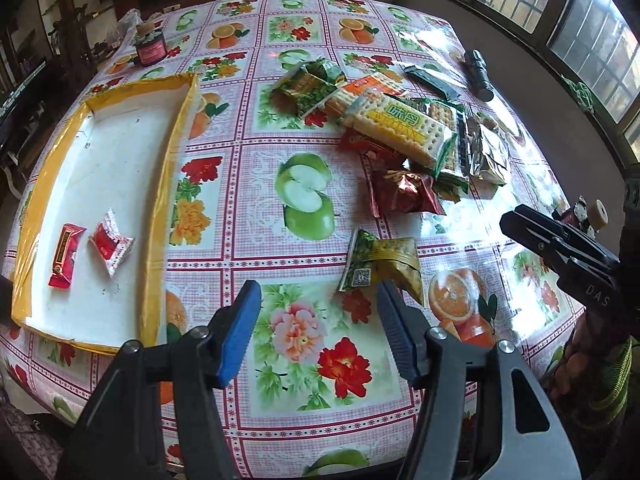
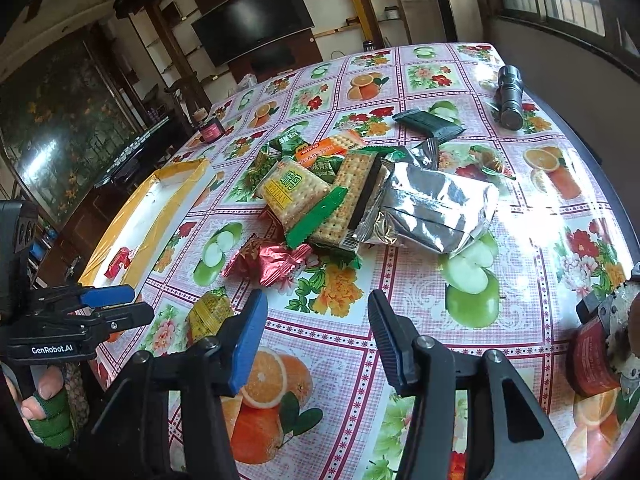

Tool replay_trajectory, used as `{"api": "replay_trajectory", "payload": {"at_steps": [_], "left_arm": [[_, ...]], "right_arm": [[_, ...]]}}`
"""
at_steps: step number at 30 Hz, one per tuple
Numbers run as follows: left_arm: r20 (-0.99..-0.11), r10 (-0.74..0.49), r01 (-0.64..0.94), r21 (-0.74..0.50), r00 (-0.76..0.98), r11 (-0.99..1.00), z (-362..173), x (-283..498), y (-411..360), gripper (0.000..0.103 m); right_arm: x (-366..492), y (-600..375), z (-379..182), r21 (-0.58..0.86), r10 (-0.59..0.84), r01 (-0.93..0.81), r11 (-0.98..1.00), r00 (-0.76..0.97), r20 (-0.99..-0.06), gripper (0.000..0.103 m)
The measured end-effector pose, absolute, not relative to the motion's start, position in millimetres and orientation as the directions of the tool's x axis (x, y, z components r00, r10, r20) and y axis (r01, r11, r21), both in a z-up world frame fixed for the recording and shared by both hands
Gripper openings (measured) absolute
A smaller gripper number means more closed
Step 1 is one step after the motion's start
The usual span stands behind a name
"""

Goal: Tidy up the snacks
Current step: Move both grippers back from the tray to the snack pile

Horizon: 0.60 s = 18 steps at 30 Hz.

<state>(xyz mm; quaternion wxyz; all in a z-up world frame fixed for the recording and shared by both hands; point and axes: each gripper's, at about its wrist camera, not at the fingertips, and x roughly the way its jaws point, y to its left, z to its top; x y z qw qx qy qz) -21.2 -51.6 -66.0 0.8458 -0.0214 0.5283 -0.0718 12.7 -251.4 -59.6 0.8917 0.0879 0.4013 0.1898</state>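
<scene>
A home living room: a TV (image 2: 252,20) is hanging on the wall, and a fruit-print cloth (image 1: 304,196) is covering the table.

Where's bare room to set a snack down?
Most of the tray floor beyond its two red packets is bare, and so is the cloth between tray and snack pile. The pile itself is crowded.

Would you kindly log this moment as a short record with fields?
tray: yellow-edged tray holds two red packets
pile: cracker packs and a silver bag heaped mid-table
loose snack: green-yellow packet lies just ahead of the left gripper
left gripper: open, holding nothing
right gripper: open, holding nothing
other: flashlight, jar
</scene>
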Motion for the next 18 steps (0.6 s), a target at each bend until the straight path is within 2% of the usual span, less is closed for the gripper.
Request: {"api": "replay_trajectory", "payload": {"at_steps": [18], "left_arm": [[-0.909, -0.184, 0.172, -0.127, 0.373, 0.977, -92.3, 7.8, -98.1, 0.064]], "right_arm": [[31.5, -229.2, -60.7, 0.332, 0.461, -0.322, 0.887, 0.566, -0.683, 0.057]]}}
